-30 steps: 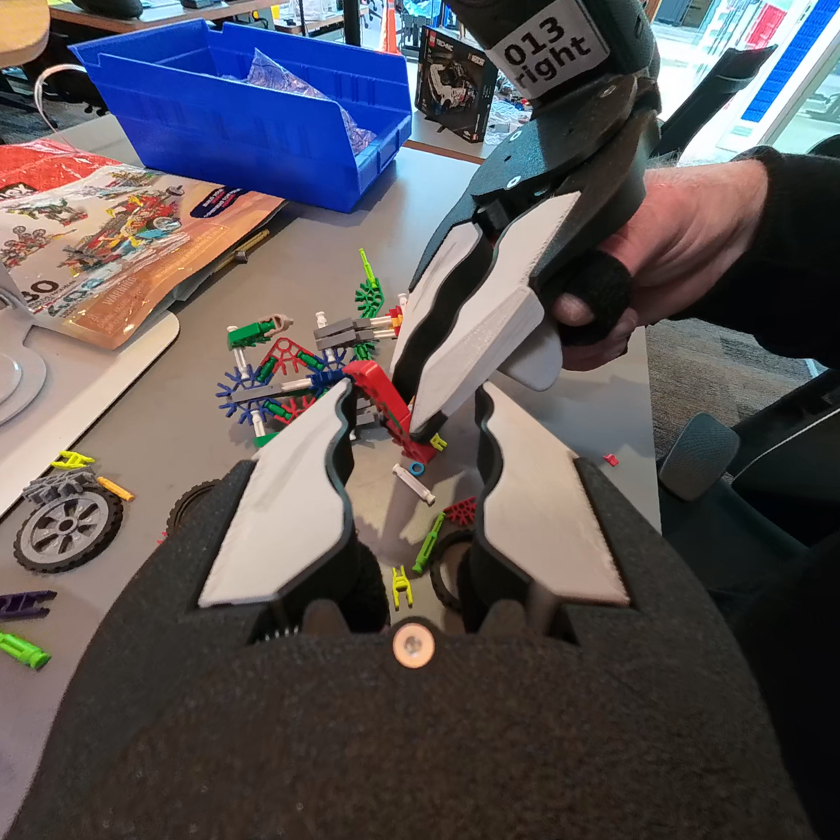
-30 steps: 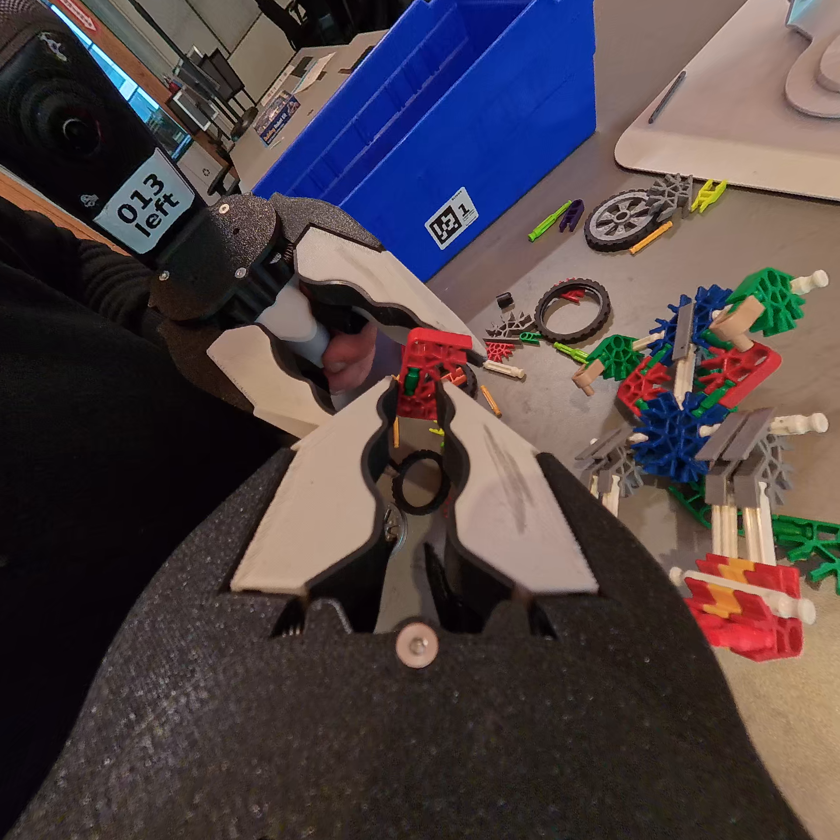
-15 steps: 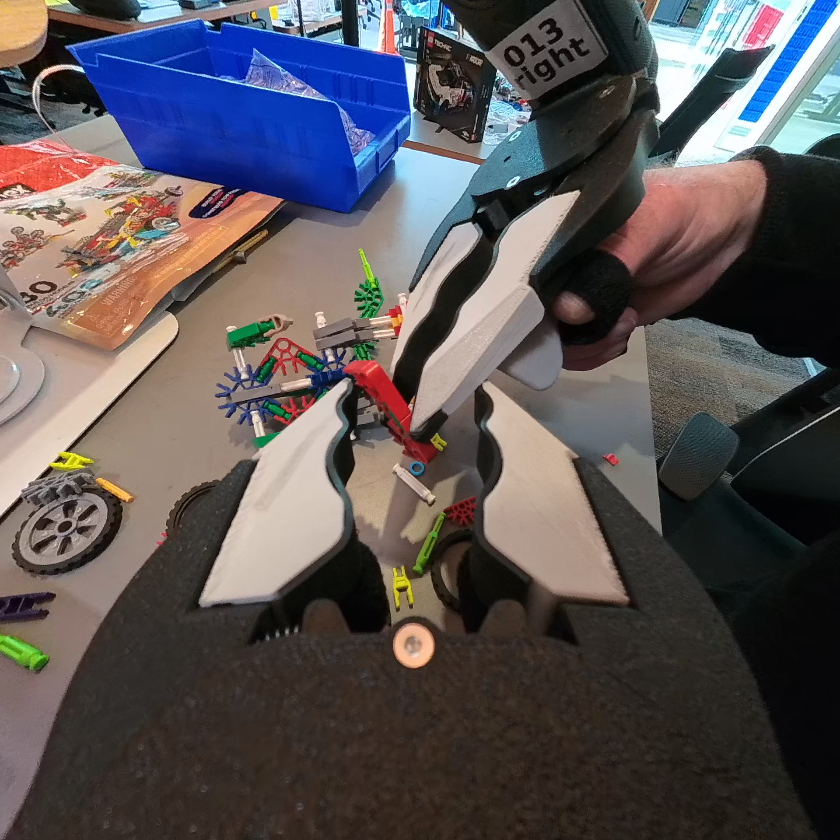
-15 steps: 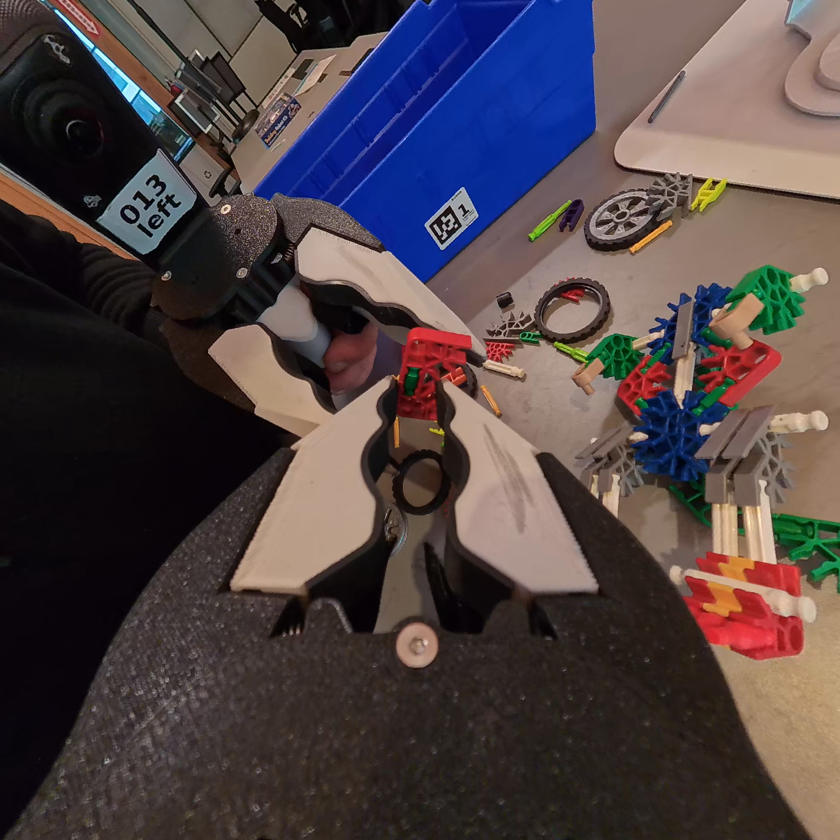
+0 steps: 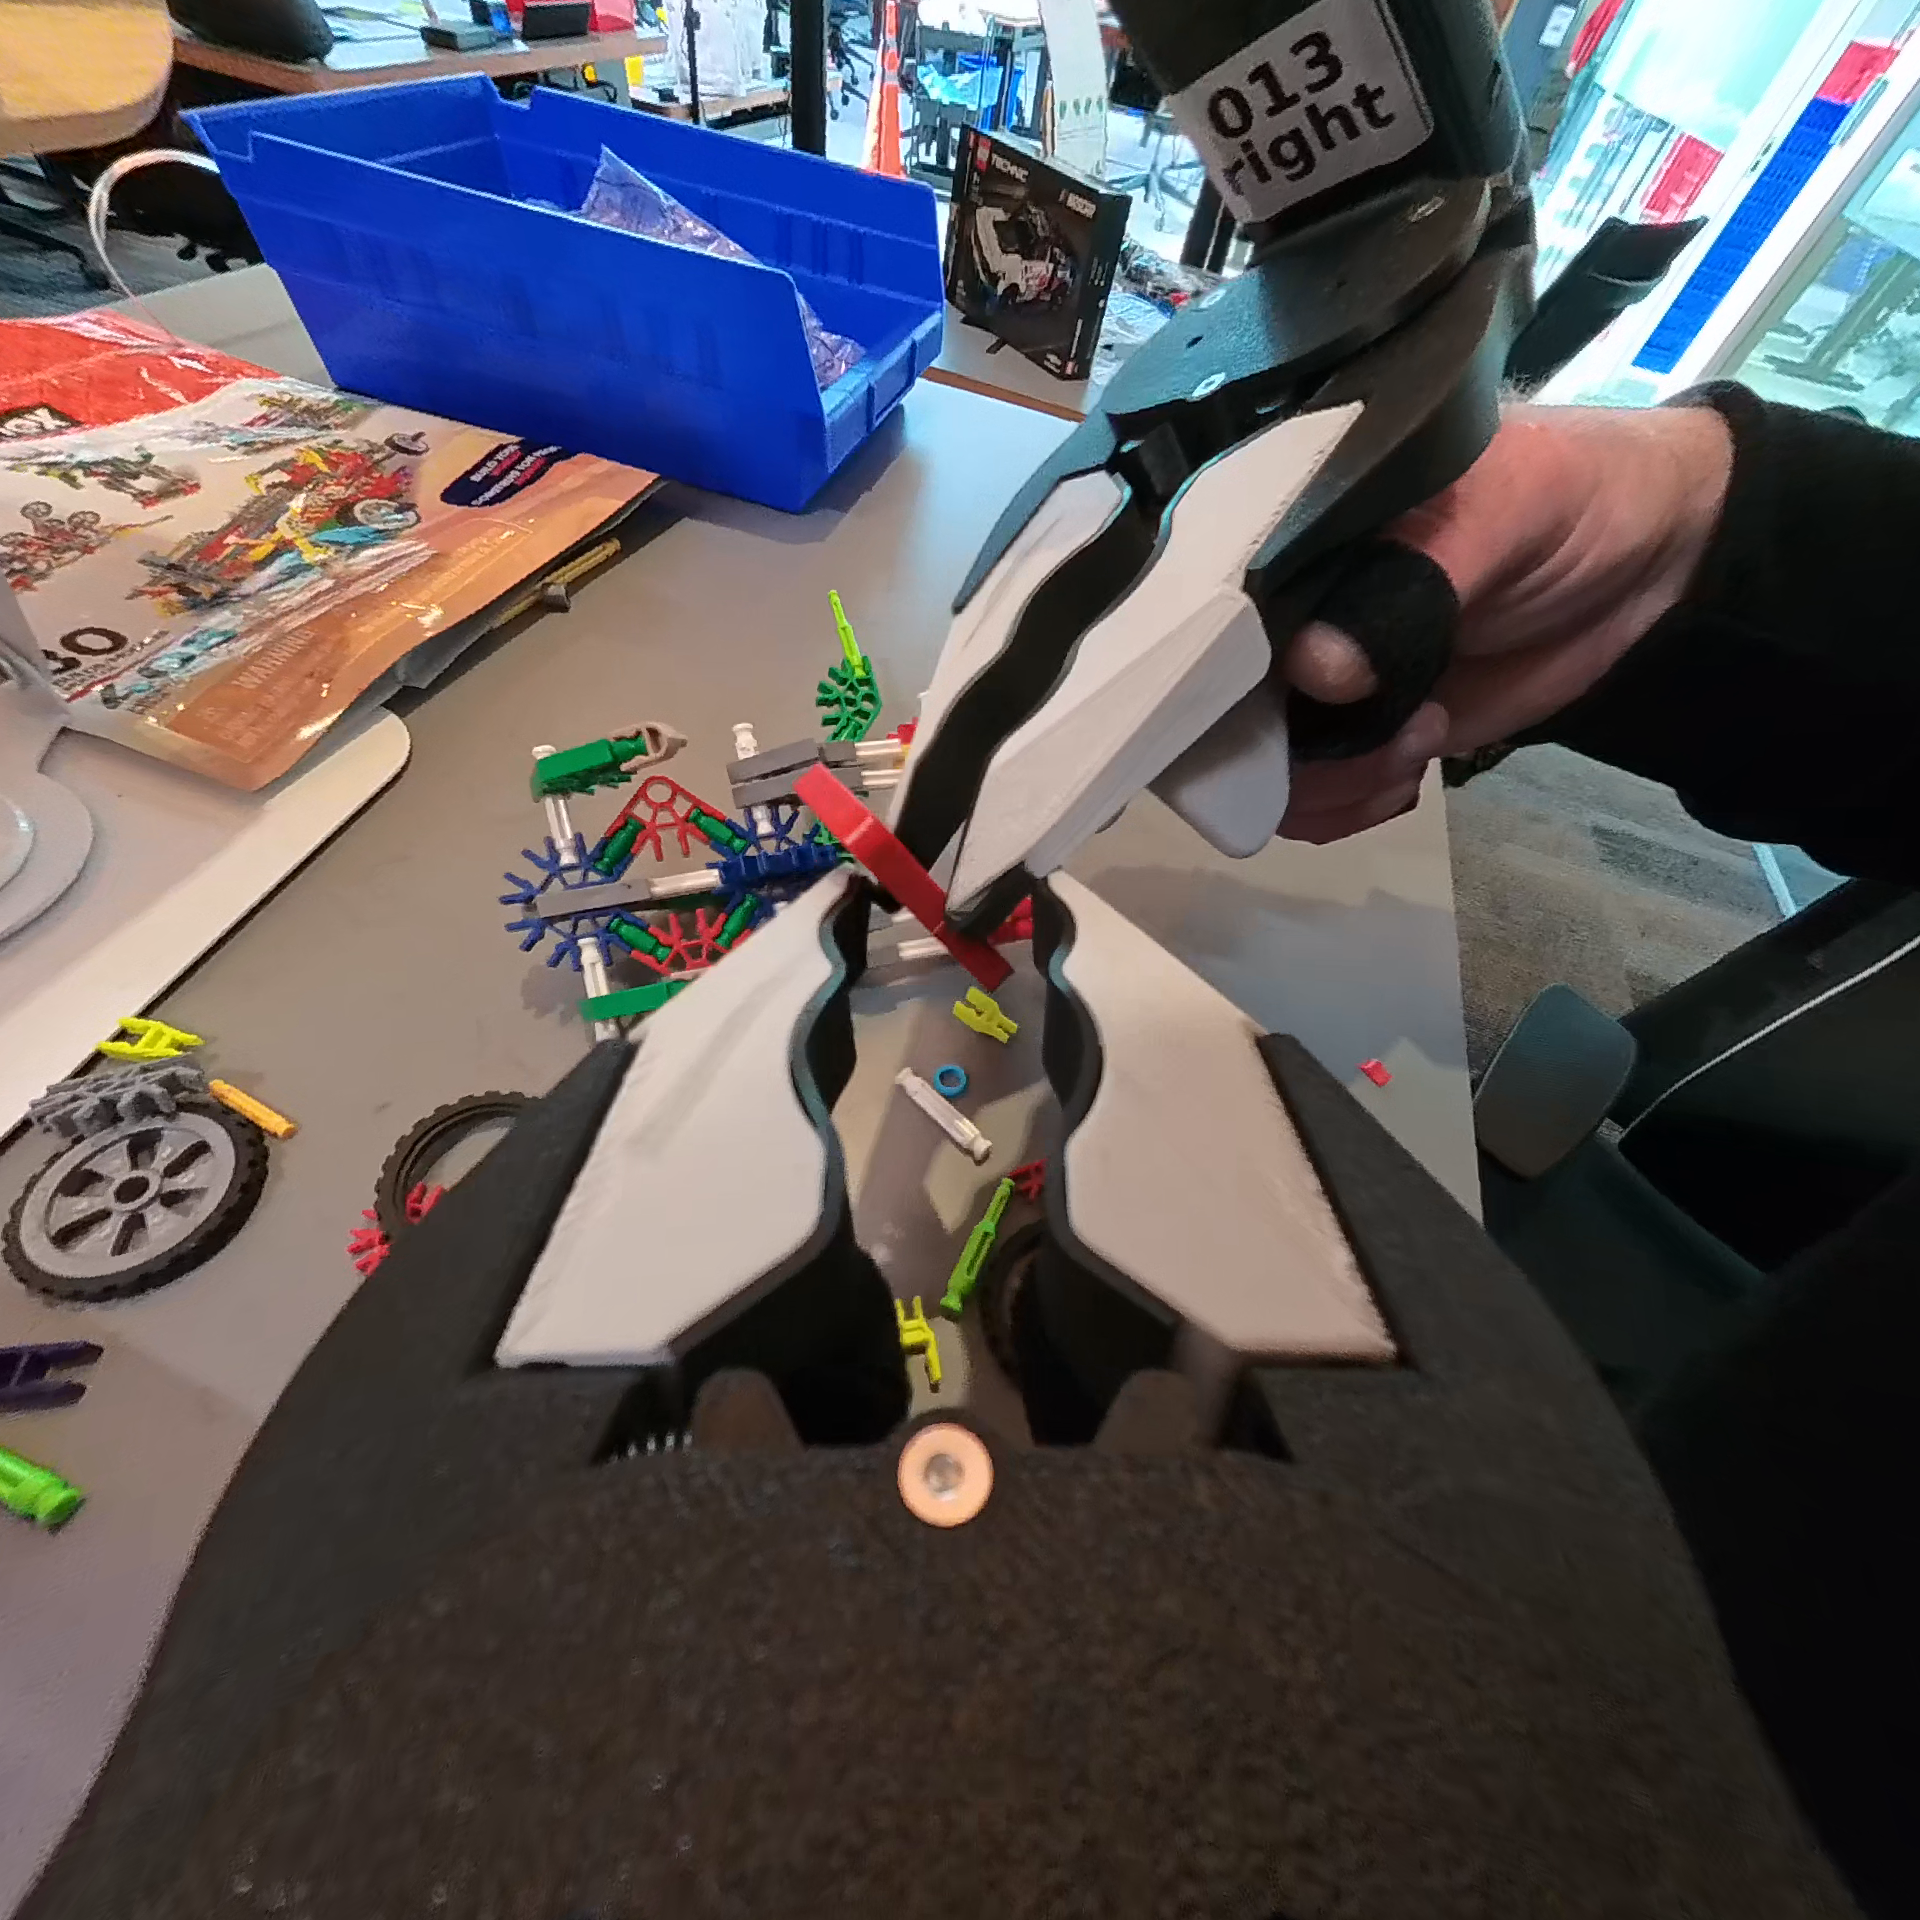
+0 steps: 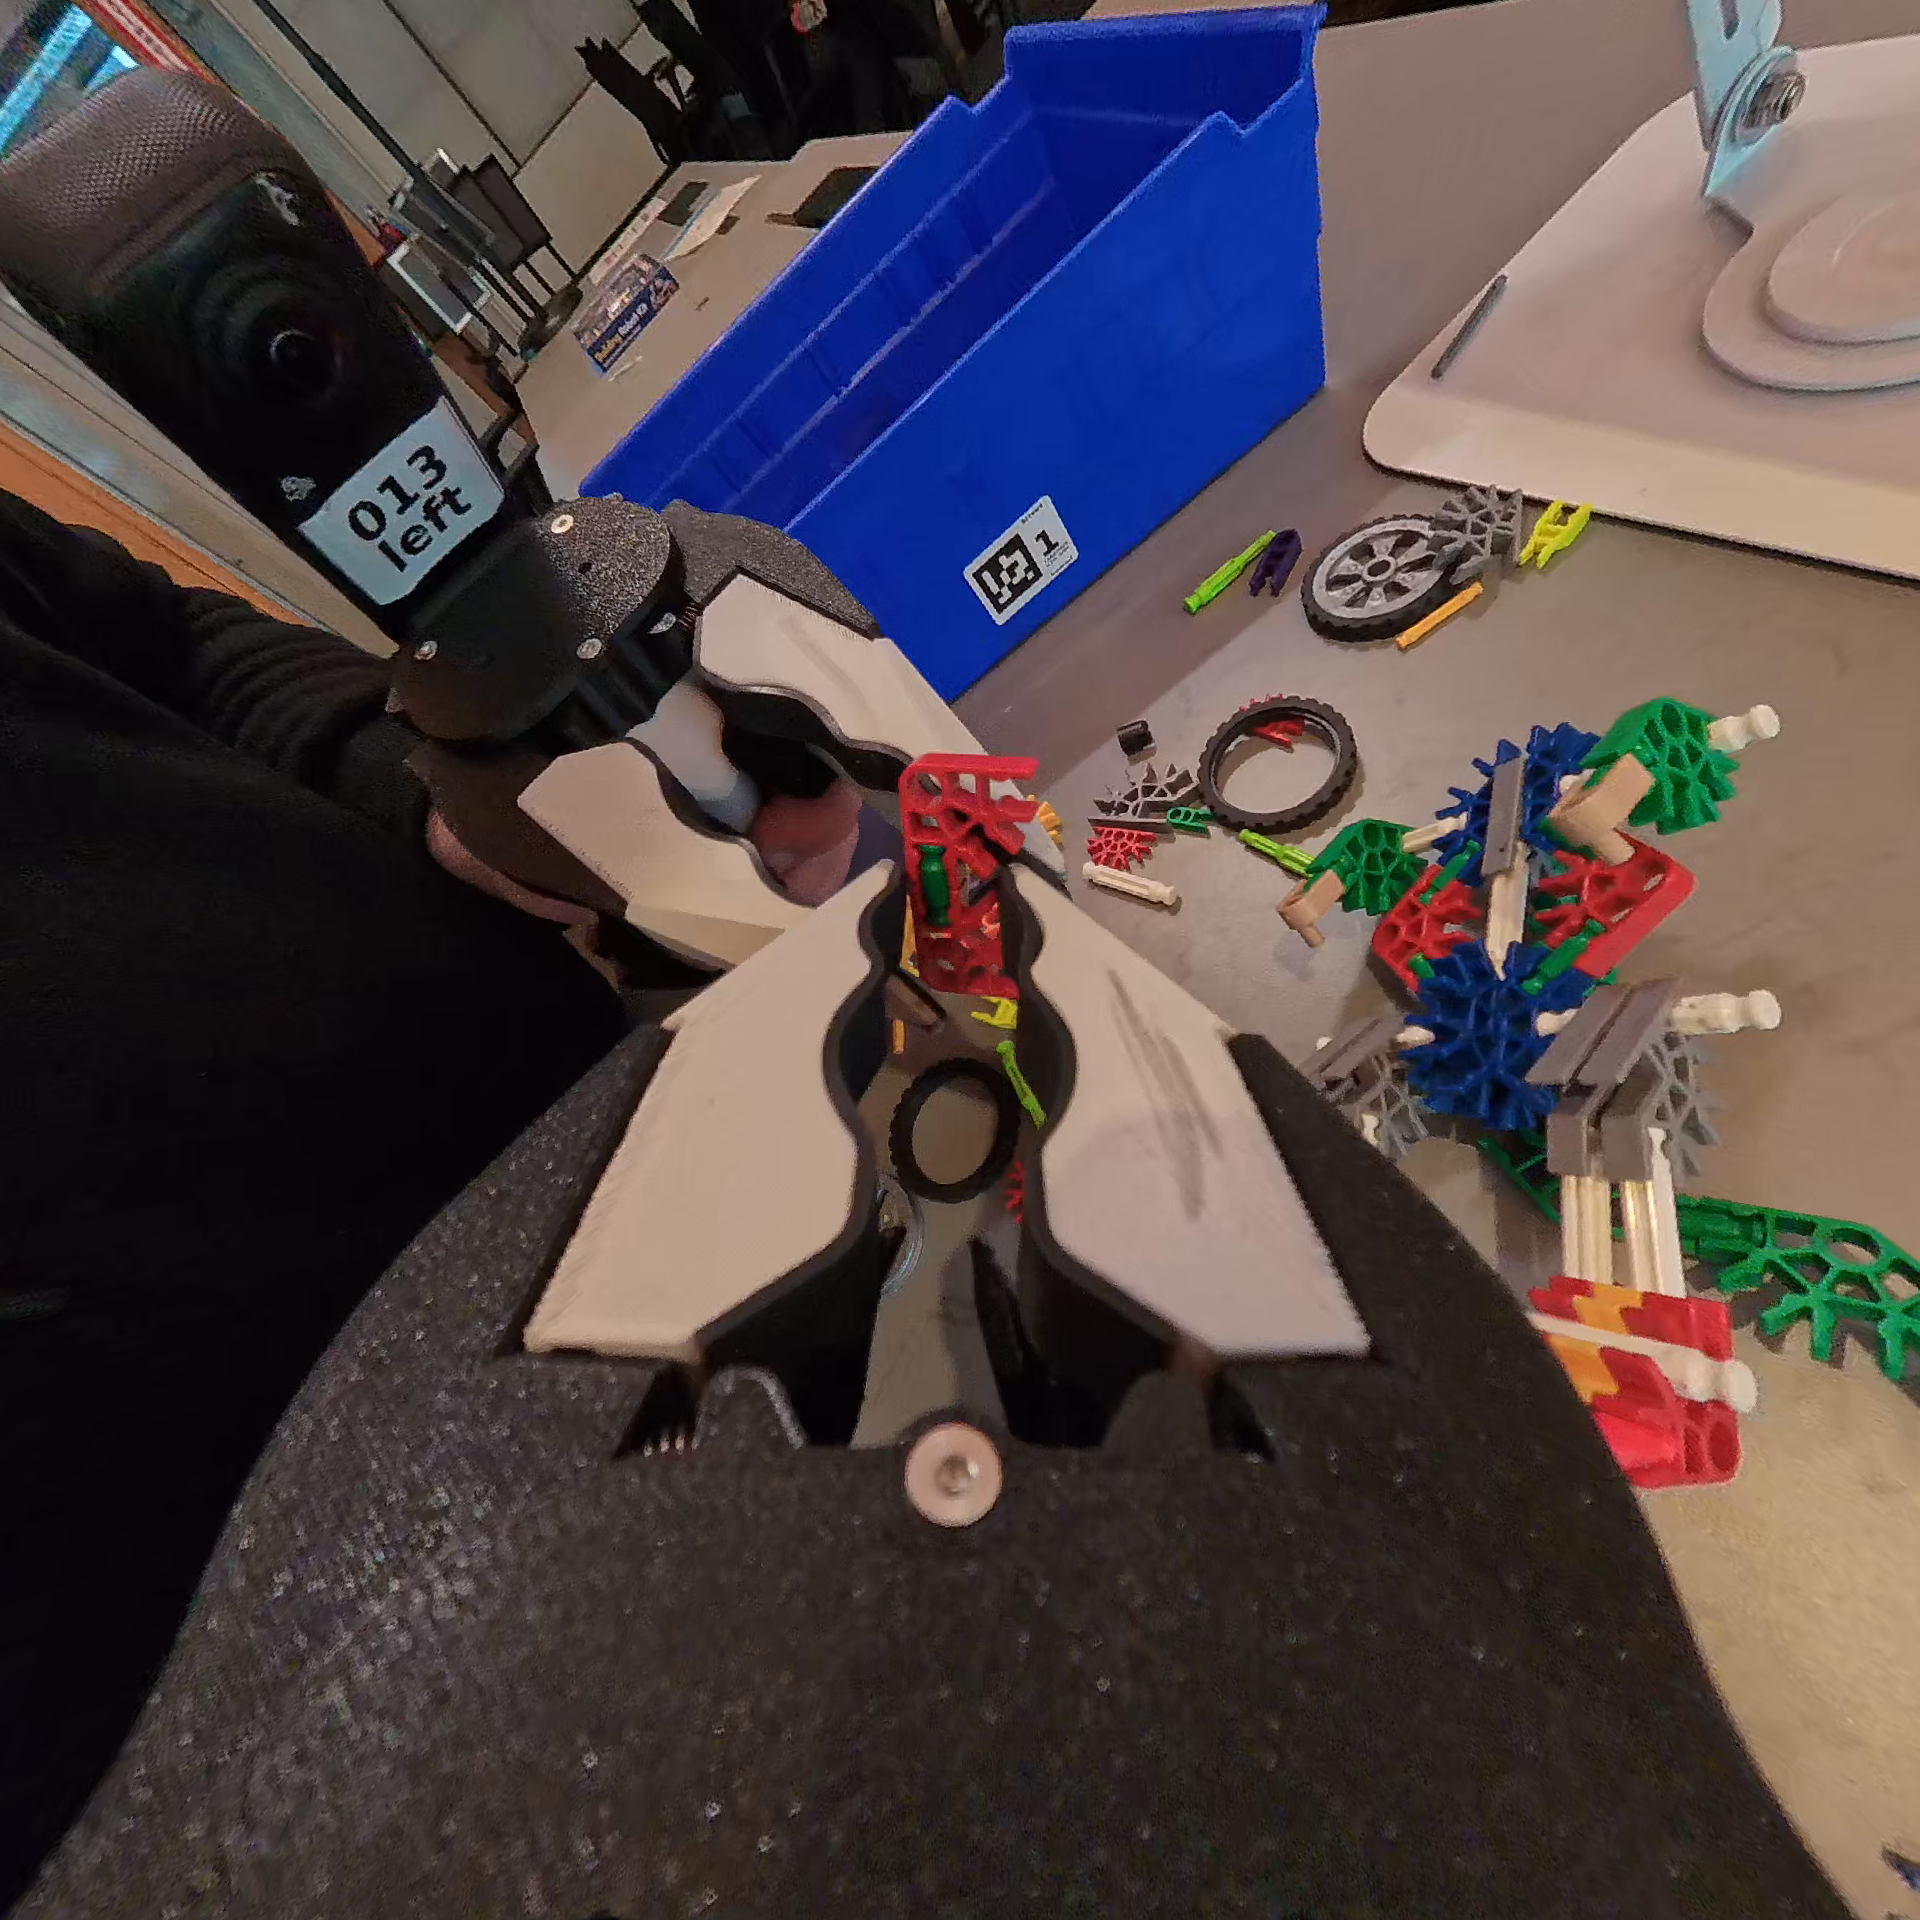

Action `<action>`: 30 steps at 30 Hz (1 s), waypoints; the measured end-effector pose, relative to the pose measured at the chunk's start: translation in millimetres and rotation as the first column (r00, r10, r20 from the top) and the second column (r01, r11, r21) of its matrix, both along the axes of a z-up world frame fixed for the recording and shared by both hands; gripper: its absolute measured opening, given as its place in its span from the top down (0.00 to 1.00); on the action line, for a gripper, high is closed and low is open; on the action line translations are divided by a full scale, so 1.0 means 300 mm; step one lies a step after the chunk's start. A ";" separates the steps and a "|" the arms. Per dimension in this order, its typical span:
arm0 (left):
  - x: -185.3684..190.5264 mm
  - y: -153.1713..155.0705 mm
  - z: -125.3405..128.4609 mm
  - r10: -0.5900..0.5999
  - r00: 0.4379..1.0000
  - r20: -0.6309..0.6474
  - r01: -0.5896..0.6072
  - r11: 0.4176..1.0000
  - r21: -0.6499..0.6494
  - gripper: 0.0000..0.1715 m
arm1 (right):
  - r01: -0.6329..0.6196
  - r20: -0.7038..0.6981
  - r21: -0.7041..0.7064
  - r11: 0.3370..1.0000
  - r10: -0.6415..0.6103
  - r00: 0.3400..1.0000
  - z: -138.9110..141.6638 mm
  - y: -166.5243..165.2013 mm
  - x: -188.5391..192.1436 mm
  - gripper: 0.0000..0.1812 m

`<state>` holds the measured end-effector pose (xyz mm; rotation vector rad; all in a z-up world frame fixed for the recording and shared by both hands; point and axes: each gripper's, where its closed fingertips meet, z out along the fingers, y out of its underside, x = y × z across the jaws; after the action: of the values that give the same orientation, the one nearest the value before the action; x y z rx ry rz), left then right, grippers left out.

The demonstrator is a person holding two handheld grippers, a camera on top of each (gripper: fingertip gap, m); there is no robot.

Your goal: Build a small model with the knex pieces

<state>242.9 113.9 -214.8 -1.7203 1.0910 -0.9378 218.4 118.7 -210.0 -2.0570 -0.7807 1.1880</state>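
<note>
The left hand-held gripper (image 5: 945,904), jaws parted around a red lattice connector (image 6: 961,883), bears a printed label; the right hand-held gripper (image 6: 951,914) clenches that connector above the bench (image 5: 436,935), beside a blue bin (image 6: 1039,343) with a square-code sticker.

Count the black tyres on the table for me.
3: one on the grey-hubbed wheel by the white board, one empty tyre near the blue bin, another bare tyre beneath the right gripper. More may be hidden.
</note>
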 end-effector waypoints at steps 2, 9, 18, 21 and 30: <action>0.004 -0.007 -0.008 -0.011 1.000 -0.006 0.011 1.000 -0.005 0.83 | 0.006 0.000 -0.003 1.000 -0.006 1.000 -0.007 -0.006 0.004 0.91; 0.013 -0.034 -0.010 -0.040 0.999 0.018 0.041 0.998 -0.042 0.84 | 0.043 -0.003 -0.007 0.999 -0.043 0.999 -0.012 -0.027 0.014 0.91; 0.009 -0.075 -0.011 -0.058 0.998 0.015 0.059 0.997 -0.048 0.83 | 0.088 0.013 -0.014 0.996 -0.088 0.996 -0.021 -0.065 0.022 0.91; 0.007 -0.086 -0.017 -0.058 0.998 0.003 0.059 0.997 -0.053 0.81 | 0.120 0.021 -0.033 0.992 -0.119 0.993 -0.036 -0.082 0.040 0.91; 0.005 -0.190 -0.049 -0.167 0.984 -0.063 0.163 0.984 -0.070 0.81 | 0.224 0.094 -0.073 0.972 -0.217 0.972 -0.088 -0.146 0.164 0.91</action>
<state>244.5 56.8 -229.5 -1.7456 1.2769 -1.0323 267.6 74.9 -236.4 -2.2098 -0.5314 1.0290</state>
